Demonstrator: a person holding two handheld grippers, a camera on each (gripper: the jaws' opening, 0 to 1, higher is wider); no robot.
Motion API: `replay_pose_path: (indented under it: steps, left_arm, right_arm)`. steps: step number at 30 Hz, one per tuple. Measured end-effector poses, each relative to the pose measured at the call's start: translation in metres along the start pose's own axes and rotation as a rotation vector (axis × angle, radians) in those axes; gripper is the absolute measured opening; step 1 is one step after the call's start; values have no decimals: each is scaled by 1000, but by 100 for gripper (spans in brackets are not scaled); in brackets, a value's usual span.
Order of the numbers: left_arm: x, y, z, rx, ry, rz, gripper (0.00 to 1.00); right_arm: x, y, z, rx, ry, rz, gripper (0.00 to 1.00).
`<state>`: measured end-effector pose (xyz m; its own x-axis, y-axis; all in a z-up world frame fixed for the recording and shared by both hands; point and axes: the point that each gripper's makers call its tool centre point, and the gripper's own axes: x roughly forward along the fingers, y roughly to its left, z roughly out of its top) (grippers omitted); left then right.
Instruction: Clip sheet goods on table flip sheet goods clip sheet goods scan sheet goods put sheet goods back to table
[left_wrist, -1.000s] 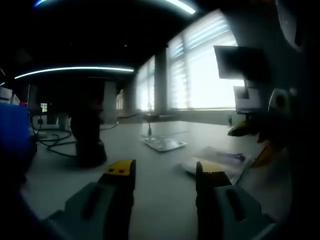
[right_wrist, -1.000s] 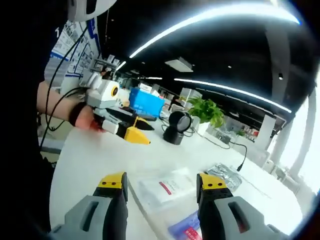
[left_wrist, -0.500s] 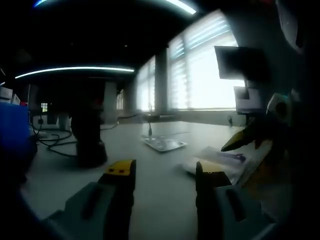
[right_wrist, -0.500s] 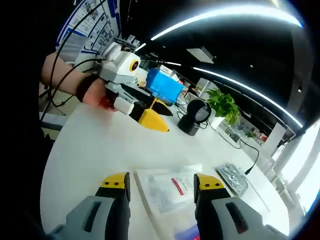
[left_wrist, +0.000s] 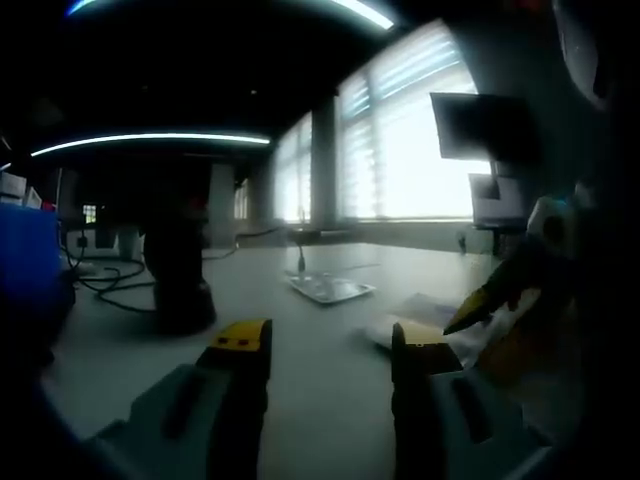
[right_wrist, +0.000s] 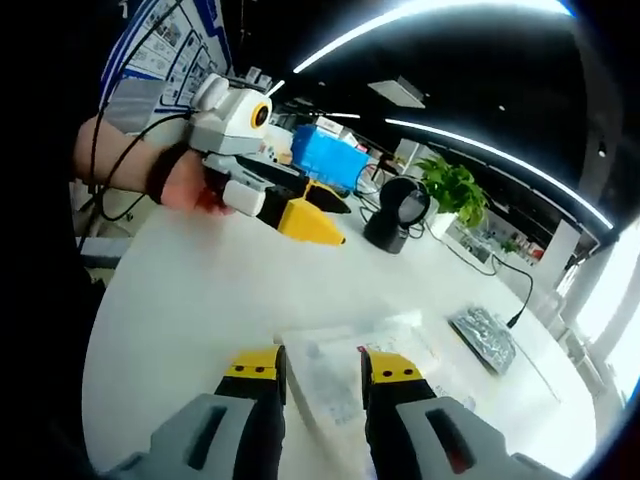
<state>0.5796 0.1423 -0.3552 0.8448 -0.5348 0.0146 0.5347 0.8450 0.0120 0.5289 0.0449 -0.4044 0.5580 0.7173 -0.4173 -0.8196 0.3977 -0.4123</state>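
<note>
Item: right gripper (right_wrist: 323, 372), grey body with yellow-capped jaws, now drawn narrow about the near edge of a clear flat plastic pouch with a red-marked label (right_wrist: 375, 352), which lies on the round white table (right_wrist: 190, 300); half a second ago the same jaws stood wide with the pouch lying untouched between and beyond them, so the gap has closed in that interval. Whether the caps have actually pinched the film cannot be told; the pouch edge sits between them and appears flat on the table. Judged step: the first clipping of the sheet goods, nearly made; flip and scan not yet begun. Item: left gripper (left_wrist: 328, 345), jaws wide and holding nothing, hovering above the table; it appears in the right gripper view ahead and to the left (right_wrist: 300, 215), held by a hand (right_wrist: 185, 185), well apart from the pouch. In the left gripper view the right gripper's yellow tip (left_wrist: 490, 290) has come lower onto the pouch (left_wrist: 420, 315). Item: black dome-headed barcode scanner on a stand (right_wrist: 395, 213), far ahead of the right gripper. Item: silvery foil packet (right_wrist: 485, 338), ahead and to the right, lying flat. Item: blue box (right_wrist: 330, 160) and green potted plant (right_wrist: 455, 190), beyond the scanner.
</note>
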Motion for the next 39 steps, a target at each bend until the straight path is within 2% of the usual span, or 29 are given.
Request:
replay_pose_path:
  steps: [5,8,10,14,21,31,35,38,39]
  left_arm:
    - [0,0,0,0,-1,0,41]
    - [0,0,0,0,-2,0,41]
    - [0,0,0,0,-1,0,41]
    - [0,0,0,0,-2,0,41]
    - [0,0,0,1,-1,-1,41]
    - [-1,0,0,5,1,2,41]
    - [0,1,0,3,1,3,41]
    - [0,1,0,4,2,2,41]
    - [0,0,-1,6,4,2,41]
  right_arm:
    - [0,7,-3,54,6,14,16]
    - [2,11,-5,76,13,19,4]
    - [2,12,-6,75,19,12,1]
    - [2,12,-6,81,23,12,0]
    - [0,13,-6,42,27,9,0]
    - [-10,9,-9,210,2,18,0]
    - [-21,12,-6,324,-51,45,0]
    - [-24,17,-8,319,-68,53,0]
    - [-24,17,-9,282,-76,48,0]
